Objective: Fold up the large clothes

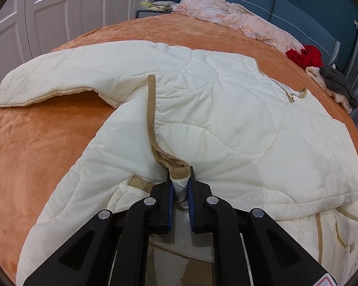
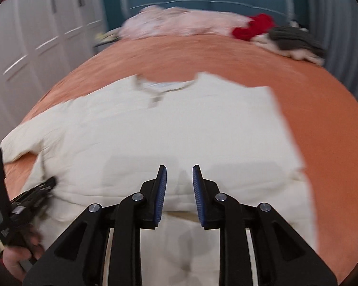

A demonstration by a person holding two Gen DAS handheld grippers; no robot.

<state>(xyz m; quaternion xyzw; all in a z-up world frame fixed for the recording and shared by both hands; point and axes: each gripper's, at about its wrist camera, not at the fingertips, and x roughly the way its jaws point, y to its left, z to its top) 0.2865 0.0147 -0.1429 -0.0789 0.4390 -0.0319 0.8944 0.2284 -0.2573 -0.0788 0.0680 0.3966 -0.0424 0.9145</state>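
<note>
A cream quilted jacket [image 1: 226,119] with tan trim lies spread on the orange bed cover [image 1: 35,155], one sleeve stretched out to the left. My left gripper [image 1: 180,174] is shut on a tan-edged sleeve cuff [image 1: 179,170], which is folded in over the jacket's body. In the blurred right wrist view the jacket [image 2: 179,131] fills the middle, its right side folded to a straight edge. My right gripper [image 2: 179,168] hovers over its near part, open, with nothing between its fingers. The left gripper [image 2: 35,190] and the hand [image 2: 19,257] holding it show at the lower left.
A pink patterned garment [image 1: 238,16] lies at the head of the bed by the blue headboard [image 1: 274,2]. A red garment [image 1: 303,54] and a grey and cream pile [image 1: 339,83] sit at the far right. White wardrobe doors [image 1: 47,12] stand on the left.
</note>
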